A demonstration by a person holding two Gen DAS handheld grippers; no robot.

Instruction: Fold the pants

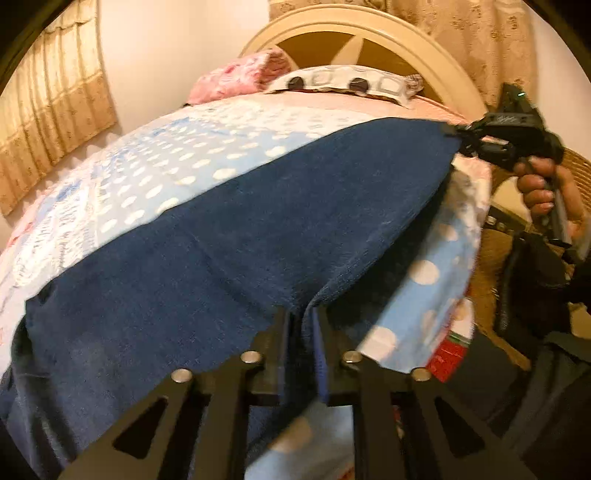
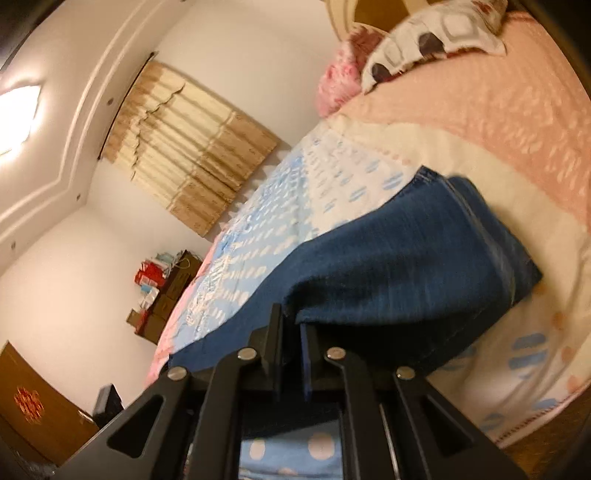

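Observation:
Dark blue denim pants (image 1: 229,236) lie stretched across the bed. At their near edge, my left gripper (image 1: 301,319) is shut on a raised fold of the fabric. My right gripper (image 1: 460,134), held in a person's hand (image 1: 535,184), pinches the far right corner of the pants. In the right wrist view the right gripper (image 2: 291,325) is shut on the pants (image 2: 388,266) edge, and the cloth is pulled up between the fingers. Beyond it, the end of the pants lies doubled in layers on the bed.
The bed has a blue polka-dot quilt (image 1: 177,162) over a pink cover (image 2: 498,110). Pillows (image 1: 343,83) lie against a cream headboard (image 1: 369,26). Beige curtains (image 2: 192,162) hang on the wall. A dark cabinet (image 2: 166,295) with boxes stands beyond the bed.

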